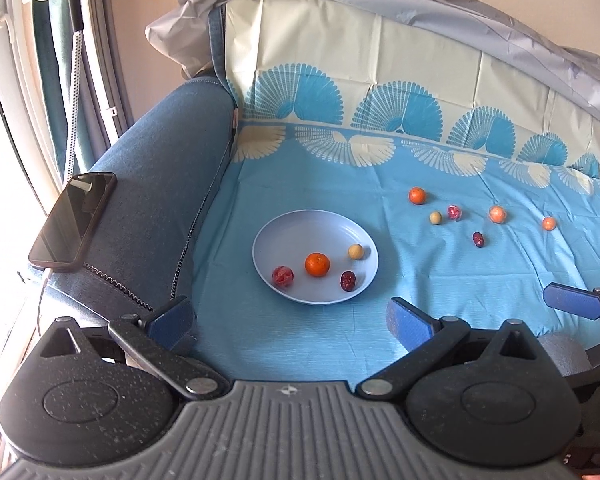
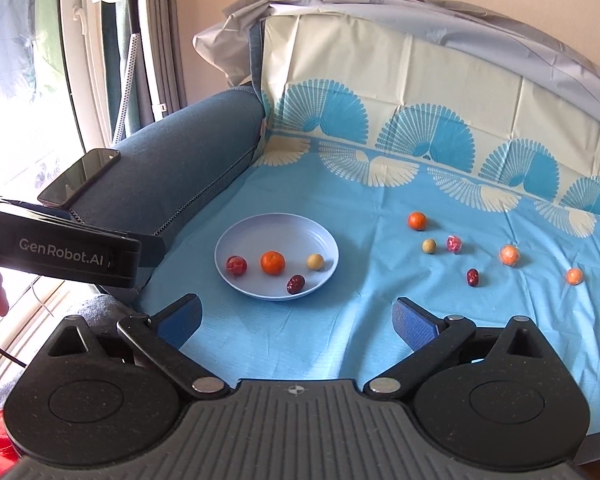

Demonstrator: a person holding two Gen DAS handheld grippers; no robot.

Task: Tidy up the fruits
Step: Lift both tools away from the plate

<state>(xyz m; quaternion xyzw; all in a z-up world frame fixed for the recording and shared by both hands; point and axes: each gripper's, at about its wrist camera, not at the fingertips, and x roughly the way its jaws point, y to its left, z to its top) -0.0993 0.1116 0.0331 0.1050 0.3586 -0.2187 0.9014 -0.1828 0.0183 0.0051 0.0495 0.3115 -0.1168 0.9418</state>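
A pale blue plate (image 1: 284, 224) (image 2: 260, 228) sits on the blue cloth. It holds an orange (image 1: 317, 264) (image 2: 273, 262), a red wrapped fruit (image 1: 283, 276), a tan ball (image 1: 356, 251) and a dark red date (image 1: 347, 280). Right of it lie loose fruits: an orange (image 1: 417, 195) (image 2: 417, 221), a tan ball (image 1: 435, 217), a red wrapped fruit (image 1: 454, 212), a date (image 1: 477, 239) and two pale orange fruits (image 1: 497, 214) (image 1: 548, 223). My left gripper (image 1: 290, 322) is open and empty, short of the plate. My right gripper (image 2: 298, 320) is open and empty too.
A phone (image 1: 74, 220) lies on the blue sofa armrest (image 1: 160, 160) at the left. The cloth (image 1: 380, 60) runs up the sofa back. The left gripper's body (image 2: 60, 254) shows at the right wrist view's left edge. A window and stand are far left.
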